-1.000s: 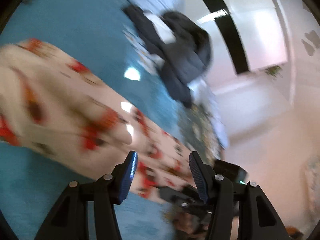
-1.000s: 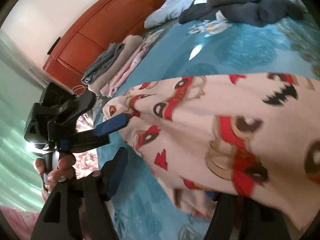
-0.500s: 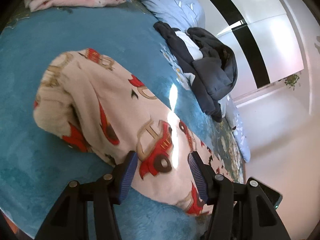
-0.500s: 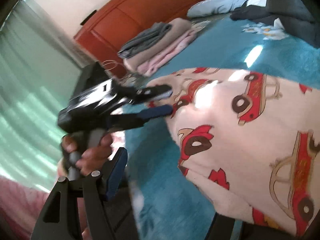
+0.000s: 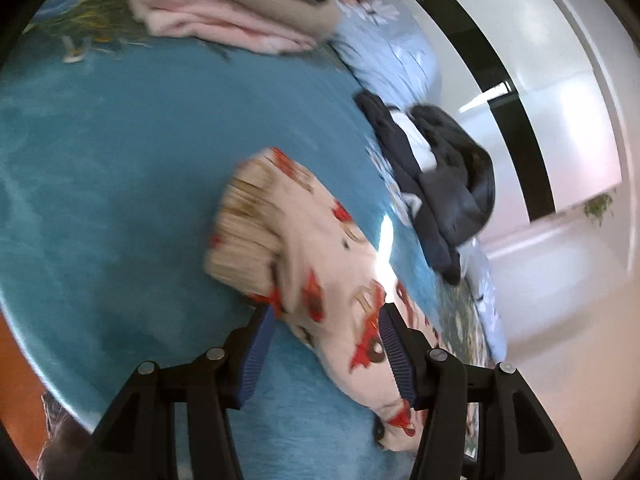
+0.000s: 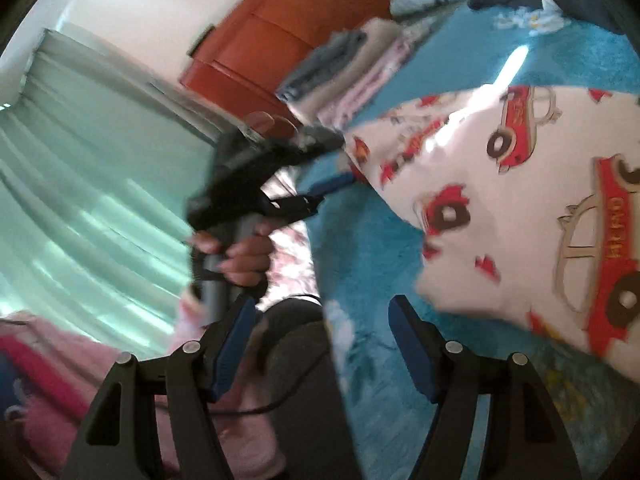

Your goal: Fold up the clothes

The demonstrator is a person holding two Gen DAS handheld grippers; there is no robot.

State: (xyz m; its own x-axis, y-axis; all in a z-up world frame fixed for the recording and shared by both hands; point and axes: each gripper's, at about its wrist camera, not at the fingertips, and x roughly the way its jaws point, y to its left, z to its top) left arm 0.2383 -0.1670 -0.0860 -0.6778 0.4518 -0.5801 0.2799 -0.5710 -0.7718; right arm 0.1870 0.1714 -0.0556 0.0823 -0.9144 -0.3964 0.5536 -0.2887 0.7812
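A folded cream garment with red car prints [image 5: 320,264] lies on the teal bedspread [image 5: 120,160]. My left gripper [image 5: 326,324] is open, and the garment's near edge shows between its blue fingers [image 5: 260,336]. From the right wrist view, that gripper [image 6: 332,164] sits at the garment's left corner [image 6: 520,200], held by a hand [image 6: 244,256]. My right gripper [image 6: 324,320] is open over bare bedspread, with the garment just to its right and nothing between its fingers.
A stack of folded pink, beige and grey clothes [image 5: 224,12] [image 6: 352,68] lies at the far side near the orange-brown headboard [image 6: 300,28]. A dark jacket heap [image 5: 440,172] and a light blue pillow [image 5: 392,52] lie to the right. Green curtains [image 6: 80,180] hang on the left.
My right gripper has drawn back off the garment and now stands clear of it. The left gripper has pulled away a little, so the garment looks smaller and lies folded.
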